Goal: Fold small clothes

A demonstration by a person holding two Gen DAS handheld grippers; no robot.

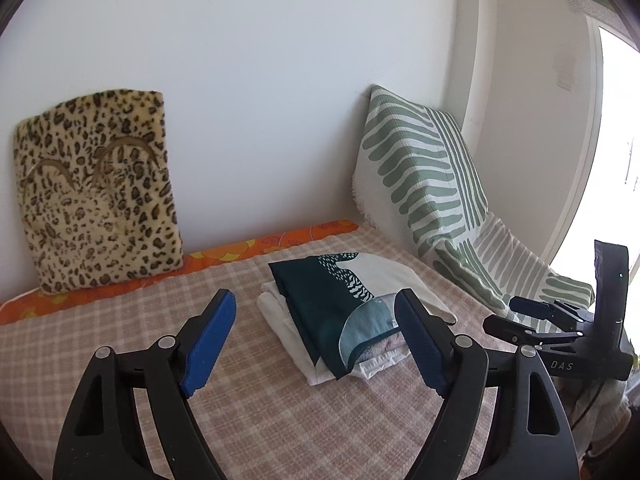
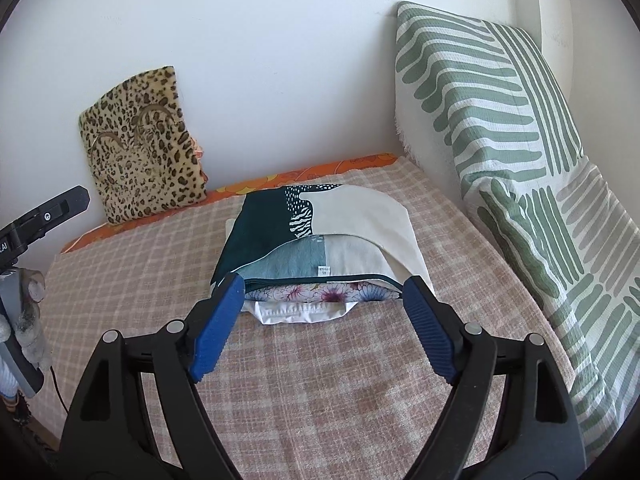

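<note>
A stack of folded clothes (image 1: 340, 312) lies on the pink checked blanket (image 1: 248, 408). The top garment (image 2: 280, 224) is dark teal and cream with a printed pattern. A floral piece (image 2: 320, 292) and a white piece (image 2: 300, 312) show beneath it. My left gripper (image 1: 316, 300) stands open on the near side of the stack, its blue pads (image 1: 208, 344) holding nothing. My right gripper (image 2: 324, 282) is open too, facing the stack's near edge without pressing on it. It also shows at the right edge of the left wrist view as the right gripper (image 1: 532, 312).
A leopard-print cushion (image 1: 96, 192) leans on the white wall at the back left. A green-striped cushion (image 2: 500, 140) rests in the right corner. An orange sheet (image 1: 240, 252) runs along the blanket's far edge. A bright window (image 1: 620, 140) is at the right.
</note>
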